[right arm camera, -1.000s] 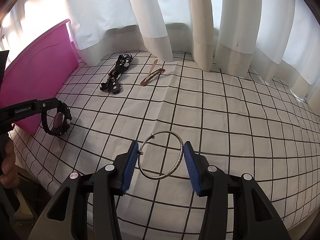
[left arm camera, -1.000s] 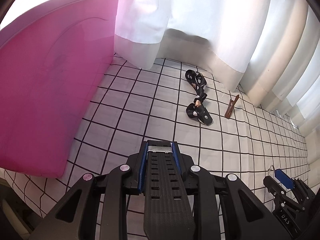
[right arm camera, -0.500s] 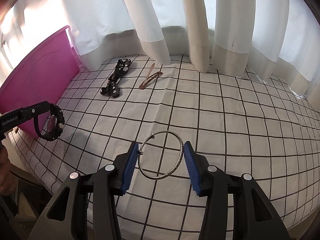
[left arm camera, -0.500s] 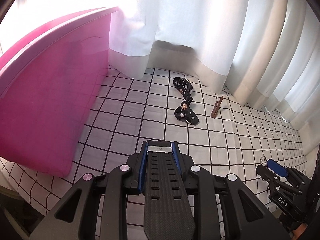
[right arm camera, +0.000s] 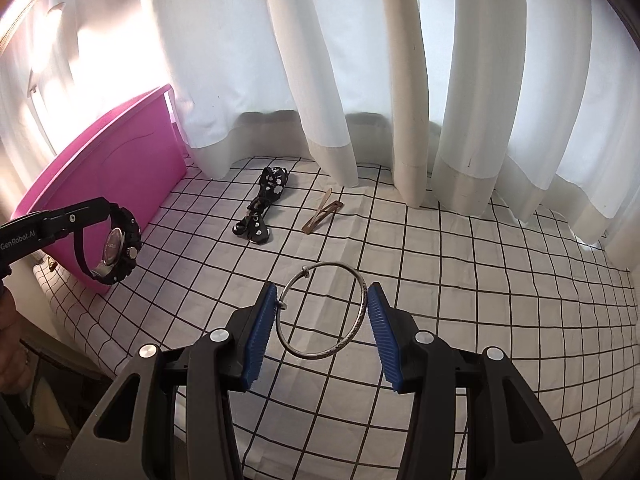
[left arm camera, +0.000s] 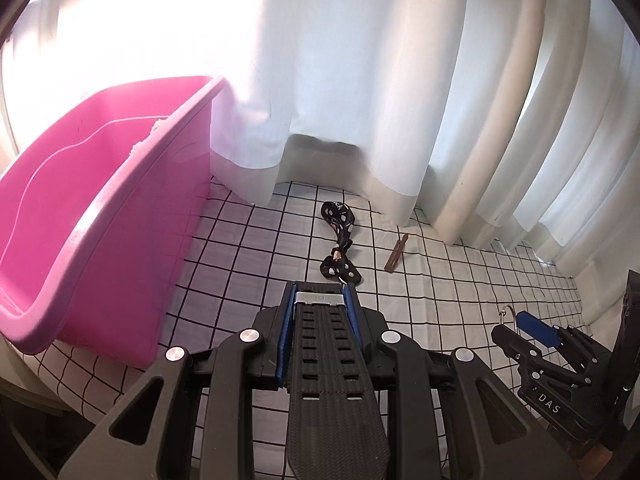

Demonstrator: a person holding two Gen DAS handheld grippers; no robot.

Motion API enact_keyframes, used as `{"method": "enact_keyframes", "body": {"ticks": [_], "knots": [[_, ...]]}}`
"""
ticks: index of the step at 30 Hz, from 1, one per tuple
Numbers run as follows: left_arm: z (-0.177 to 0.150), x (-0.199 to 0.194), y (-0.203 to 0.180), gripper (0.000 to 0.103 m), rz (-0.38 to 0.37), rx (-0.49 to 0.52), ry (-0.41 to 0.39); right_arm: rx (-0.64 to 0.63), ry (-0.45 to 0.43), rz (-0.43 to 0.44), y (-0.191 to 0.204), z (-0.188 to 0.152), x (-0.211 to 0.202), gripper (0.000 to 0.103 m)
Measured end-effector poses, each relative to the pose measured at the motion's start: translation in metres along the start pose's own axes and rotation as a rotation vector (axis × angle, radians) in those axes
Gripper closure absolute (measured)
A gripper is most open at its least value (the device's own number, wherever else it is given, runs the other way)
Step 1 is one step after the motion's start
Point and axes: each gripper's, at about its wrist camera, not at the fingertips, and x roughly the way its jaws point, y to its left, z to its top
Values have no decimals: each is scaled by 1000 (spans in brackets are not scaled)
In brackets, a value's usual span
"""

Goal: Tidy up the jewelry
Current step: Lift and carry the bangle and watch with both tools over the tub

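Observation:
My left gripper [left arm camera: 319, 312] is shut on a black watch [left arm camera: 328, 360], its strap running toward the camera; in the right wrist view the watch [right arm camera: 116, 246] hangs in the air beside the pink bin [right arm camera: 116, 176]. My right gripper [right arm camera: 322, 312] is shut on a silver bangle [right arm camera: 322, 312], held above the checked cloth; it shows in the left wrist view at the right [left arm camera: 520, 326]. The pink bin [left arm camera: 120, 208] stands at the left, its open top now visible.
A black patterned ribbon [left arm camera: 338, 236] and a brown hair clip [left arm camera: 396, 254] lie on the checked cloth [right arm camera: 480, 280] near the white curtains [right arm camera: 360, 80]. The table's front edge runs below the bin at the left.
Both grippers have risen. The left one has lifted the watch higher, so the bin's rim and inside now show. The right one holds the bangle higher above the cloth.

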Motion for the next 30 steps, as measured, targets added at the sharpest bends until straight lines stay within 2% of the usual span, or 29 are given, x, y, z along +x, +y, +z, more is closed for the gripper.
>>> {"method": "enact_keyframes", "body": {"ticks": [8,14,24,30], "knots": [[37,-48,1,80,21,-5,-118,-85,-104,49,30,48,-28,58],[62,-87,22,80,72,-15,-222,-166,-185,113,64,89,-42,58],[87,-124,103,80,221,-76,-301,-307,-266,286,159,151,-38,58],[92,-118,168,80,332,-149,-276,-383,-246,389,231,182,-15,58]]}}
